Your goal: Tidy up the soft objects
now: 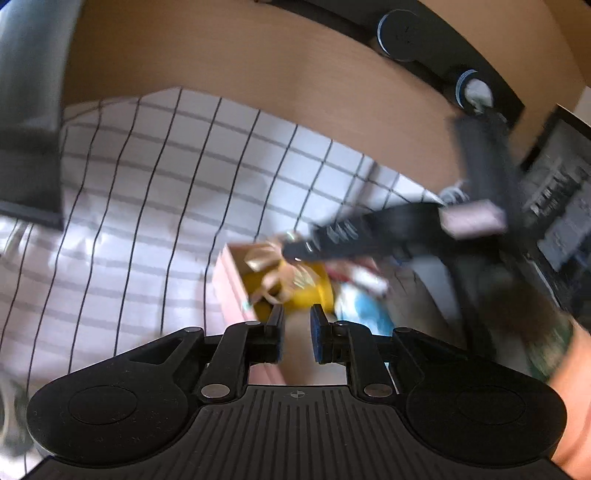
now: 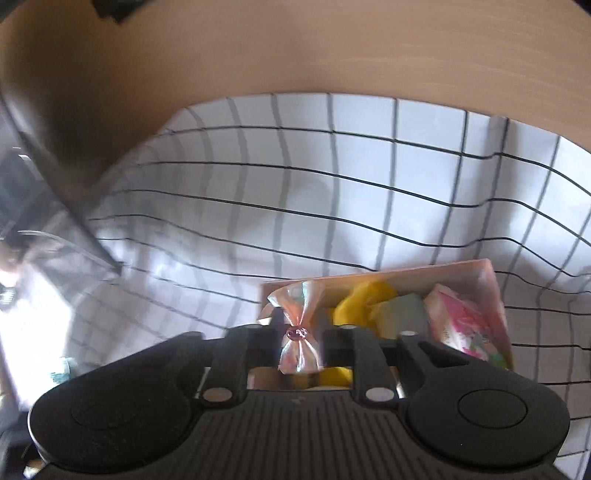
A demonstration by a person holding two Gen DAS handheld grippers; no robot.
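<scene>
A pink box point(image 2: 493, 291) sits on a white checked cloth point(image 2: 332, 192). It holds a yellow soft item point(image 2: 364, 299), a grey-green block point(image 2: 404, 314) and a pink printed pouch point(image 2: 463, 325). My right gripper point(image 2: 300, 338) is shut on a shiny pink ribbon bow point(image 2: 299, 321) just above the box's left end. In the left wrist view the box point(image 1: 231, 284) and yellow item point(image 1: 310, 291) lie ahead, and the right gripper point(image 1: 295, 247) hangs over them with the bow point(image 1: 275, 275). My left gripper point(image 1: 297, 334) is open and empty, near the box.
The cloth point(image 1: 147, 206) covers a tan wooden table point(image 1: 277, 66). A blue item point(image 1: 364, 312) lies right of the box. A dark monitor point(image 1: 561, 206) stands at right, round black objects point(image 1: 400, 33) at the back. A dark frame point(image 2: 70, 206) borders the left.
</scene>
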